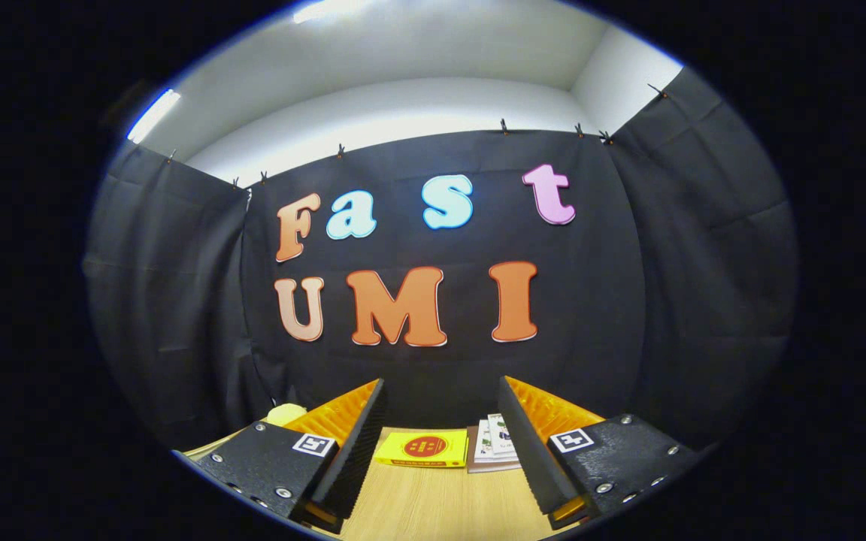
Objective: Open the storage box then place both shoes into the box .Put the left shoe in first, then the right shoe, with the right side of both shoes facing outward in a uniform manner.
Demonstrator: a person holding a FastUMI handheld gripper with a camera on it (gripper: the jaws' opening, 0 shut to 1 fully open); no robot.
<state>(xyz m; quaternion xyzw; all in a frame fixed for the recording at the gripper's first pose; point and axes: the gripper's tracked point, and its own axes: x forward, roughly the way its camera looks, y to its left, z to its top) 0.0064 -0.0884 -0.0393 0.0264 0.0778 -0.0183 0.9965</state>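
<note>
Storage box and shoes: location cannot be told, so the whole task is judged outstanding. Gripper (440,443) is hovering with fingers spread wide, empty, over the wooden table (433,503); a yellow booklet (422,448) is lying just beyond the fingers.

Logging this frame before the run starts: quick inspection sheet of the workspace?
Surface: light wooden table, bare between the fingers.
Job's things: nothing seen; no storage box or shoes here.
Clutter: yellow booklet with red round mark and stack of papers beyond the fingers; pale yellow object behind the left finger, too hidden to identify.
Grippers: gripper open, fingers wide apart, holding nothing.
Cables: nothing seen.
Surroundings: black cloth wall clipped up, white wall above.
</note>
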